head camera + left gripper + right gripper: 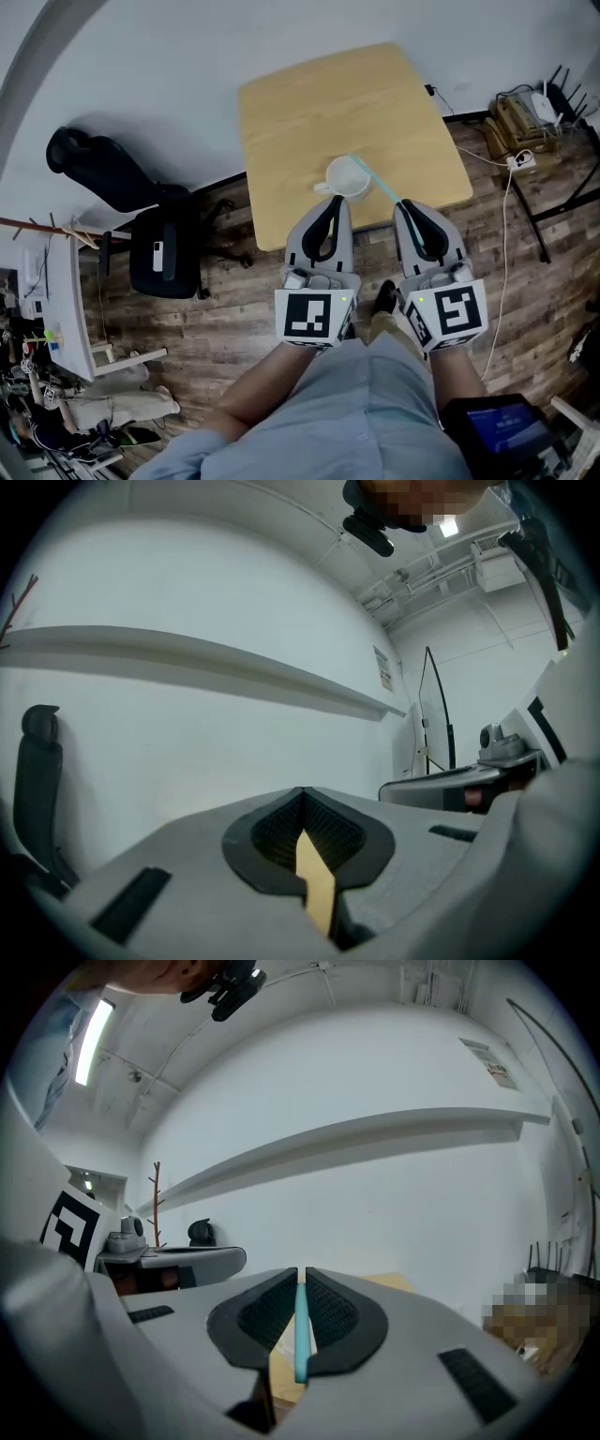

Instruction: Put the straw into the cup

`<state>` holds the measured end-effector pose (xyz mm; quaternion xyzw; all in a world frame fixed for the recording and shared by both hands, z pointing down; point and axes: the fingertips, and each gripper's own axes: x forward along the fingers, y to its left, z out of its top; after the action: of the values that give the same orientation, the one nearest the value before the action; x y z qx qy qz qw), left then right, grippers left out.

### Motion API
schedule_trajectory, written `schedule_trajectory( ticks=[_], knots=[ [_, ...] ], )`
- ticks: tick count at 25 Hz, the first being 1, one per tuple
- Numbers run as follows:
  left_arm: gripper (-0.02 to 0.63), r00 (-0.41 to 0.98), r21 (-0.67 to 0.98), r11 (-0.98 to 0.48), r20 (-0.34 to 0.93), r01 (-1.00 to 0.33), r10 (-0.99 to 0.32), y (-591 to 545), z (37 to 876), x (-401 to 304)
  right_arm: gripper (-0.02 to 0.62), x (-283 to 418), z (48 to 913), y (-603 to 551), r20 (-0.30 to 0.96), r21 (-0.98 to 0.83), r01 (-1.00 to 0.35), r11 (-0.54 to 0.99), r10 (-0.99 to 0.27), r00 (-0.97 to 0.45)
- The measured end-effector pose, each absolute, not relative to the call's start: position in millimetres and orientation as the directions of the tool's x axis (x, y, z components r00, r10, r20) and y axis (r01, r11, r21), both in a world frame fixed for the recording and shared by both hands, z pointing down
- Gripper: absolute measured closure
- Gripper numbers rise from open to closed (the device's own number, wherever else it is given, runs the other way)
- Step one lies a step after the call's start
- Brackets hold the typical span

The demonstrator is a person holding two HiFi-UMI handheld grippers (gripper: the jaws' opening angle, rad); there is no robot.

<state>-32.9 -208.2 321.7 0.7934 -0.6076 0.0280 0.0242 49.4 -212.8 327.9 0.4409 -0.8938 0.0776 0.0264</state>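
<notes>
A white cup [348,176] with a handle on its left stands near the front edge of the wooden table [309,103]. A teal straw [377,183] slants from my right gripper [405,205] up over the cup's right rim; I cannot tell whether its tip is inside. The right gripper [302,1283] is shut on the straw [300,1335], which shows between its black pads. My left gripper [335,200] hovers just in front of the cup, near the handle. In the left gripper view the left gripper [302,801] is shut with nothing in it, only a sliver of table showing.
A black office chair [141,220] stands on the plank floor left of the table. Cables and a power strip [518,160] lie at the right by a dark stand. A white shelf unit [66,300] is at the far left.
</notes>
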Motion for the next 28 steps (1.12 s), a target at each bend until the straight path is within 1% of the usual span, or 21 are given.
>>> schedule_trajectory(
  ticks=[10,17,21,28],
  knots=[
    [0.614,0.152,-0.009,-0.153,0.015,-0.988,-0.988,-238.9,300.0,-28.2,0.571,43.6,308.8,-250.4,0.075,-0.082,-0.697,0.713,-0.693,-0.717],
    [0.614,0.077,0.014,-0.078,-0.035,-0.997,-0.996,-247.0,290.0,-43.0,0.571,29.8,297.1,-262.7,0.060,-0.042,-0.643,0.764,-0.641,-0.765],
    [0.614,0.061,0.021,-0.062,-0.025,-0.998,-0.998,-251.8,296.3,-51.7,0.571,23.3,298.2,-268.3,0.072,-0.032,-0.632,0.774,-0.629,-0.774],
    [0.614,0.058,0.047,-0.058,0.007,-0.997,-0.998,-267.6,308.4,-62.4,0.571,14.8,316.1,-280.7,0.131,-0.043,-0.634,0.772,-0.624,-0.770]
  ],
)
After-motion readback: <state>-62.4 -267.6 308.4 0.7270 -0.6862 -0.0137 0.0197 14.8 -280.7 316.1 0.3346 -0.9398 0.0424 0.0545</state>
